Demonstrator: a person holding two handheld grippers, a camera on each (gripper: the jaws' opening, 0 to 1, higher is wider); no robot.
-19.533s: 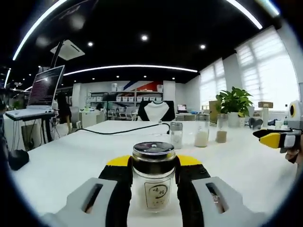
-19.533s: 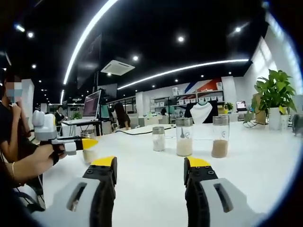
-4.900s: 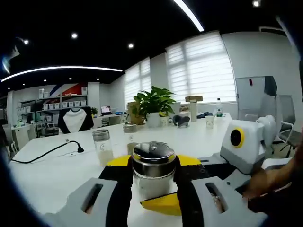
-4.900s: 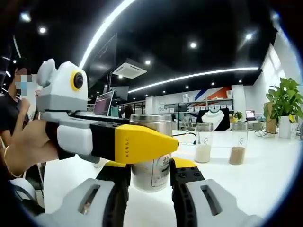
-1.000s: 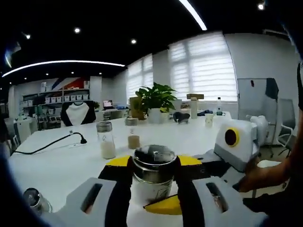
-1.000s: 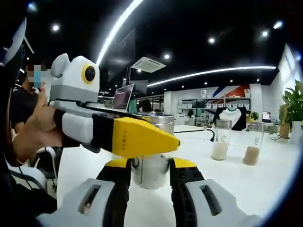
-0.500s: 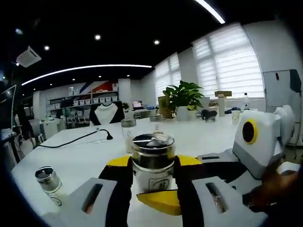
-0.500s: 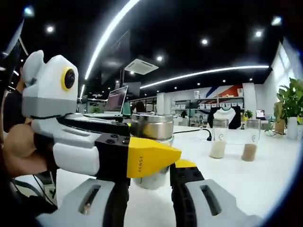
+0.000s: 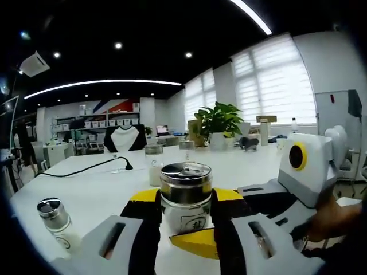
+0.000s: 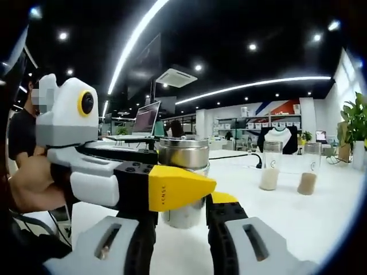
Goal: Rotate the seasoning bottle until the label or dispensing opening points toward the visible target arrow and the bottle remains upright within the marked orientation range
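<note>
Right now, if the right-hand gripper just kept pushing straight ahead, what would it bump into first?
The right gripper would meet the seasoning bottle at once: it already stands between the jaws. The left gripper crosses in front too, so contact there looks likely, though depth is unclear.

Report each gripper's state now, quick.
Left gripper: shut on the seasoning bottle.
Right gripper: shut on the same seasoning bottle.

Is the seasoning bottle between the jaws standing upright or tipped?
Upright: the seasoning bottle has its metal lid level on top and straight vertical sides.
</note>
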